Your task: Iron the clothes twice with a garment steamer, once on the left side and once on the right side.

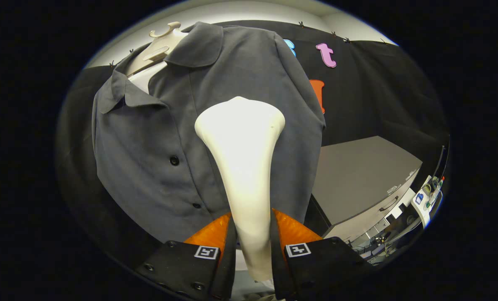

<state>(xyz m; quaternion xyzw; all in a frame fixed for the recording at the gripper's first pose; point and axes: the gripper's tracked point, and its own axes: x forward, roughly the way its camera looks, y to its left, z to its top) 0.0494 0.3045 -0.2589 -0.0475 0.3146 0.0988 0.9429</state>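
Note:
A dark grey button-up shirt (148, 138) hangs on a pale hanger (161, 46) just ahead of me, its collar spread and its buttoned placket left of centre. My gripper (251, 228) is shut on the white garment steamer (242, 142), whose slim handle runs between both fingers. The steamer's wide head stands up against the shirt panel to the right of the button row, at mid-chest height. Whether the head touches the cloth is hidden.
A grey table top (357, 175) lies beyond the shirt's right edge, with a drawer front and handle (389, 203) below it. Small items (428, 192) sit farther off past the table. Black booth cloth hangs behind the shirt.

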